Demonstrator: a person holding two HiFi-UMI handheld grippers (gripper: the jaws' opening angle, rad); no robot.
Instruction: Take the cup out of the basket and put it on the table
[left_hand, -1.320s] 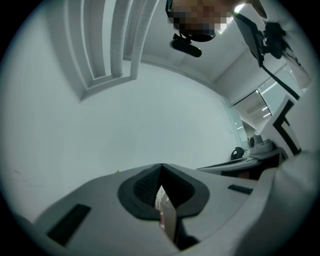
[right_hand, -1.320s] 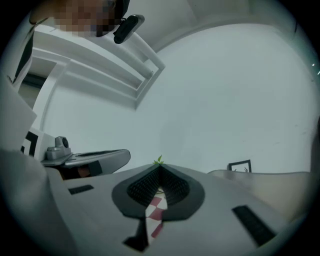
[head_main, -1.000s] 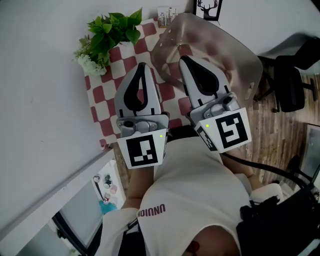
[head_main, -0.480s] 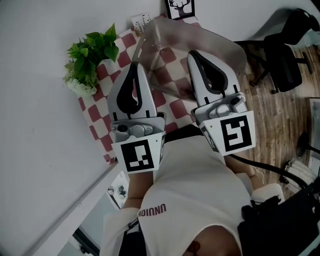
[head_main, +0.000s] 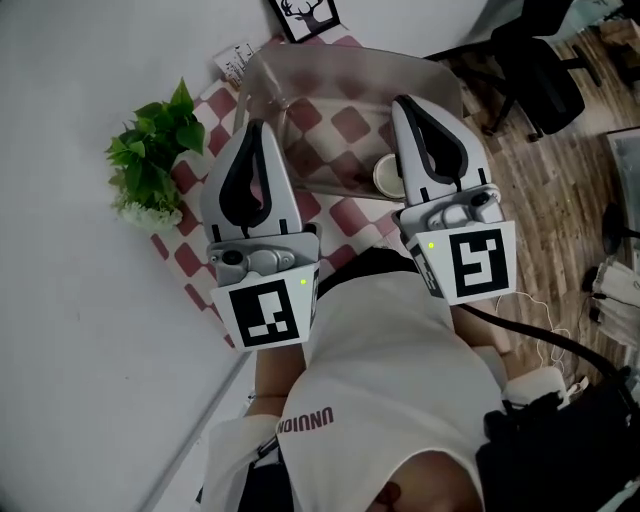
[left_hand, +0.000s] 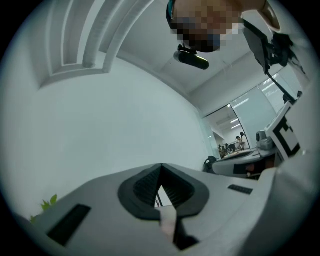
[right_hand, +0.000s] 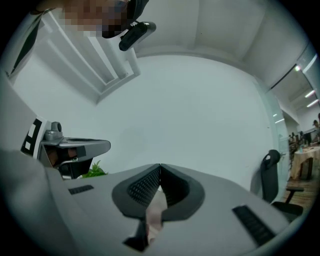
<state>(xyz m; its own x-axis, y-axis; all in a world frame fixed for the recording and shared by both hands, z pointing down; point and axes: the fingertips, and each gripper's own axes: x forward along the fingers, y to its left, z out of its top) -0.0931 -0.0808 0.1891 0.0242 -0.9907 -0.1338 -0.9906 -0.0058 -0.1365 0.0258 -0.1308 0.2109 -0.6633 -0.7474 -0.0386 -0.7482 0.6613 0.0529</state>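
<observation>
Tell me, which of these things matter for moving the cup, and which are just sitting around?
Part of the job:
cup
basket
table
left gripper
right gripper

Just lying about:
plant
deer picture
office chair

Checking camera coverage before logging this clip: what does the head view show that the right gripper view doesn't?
Head view only: the cup in the basket, on the checkered cloth. Right gripper view only: the white stepped moulding overhead. Shared: the left gripper, the right gripper with jaws together and empty, the plant, the office chair.
</observation>
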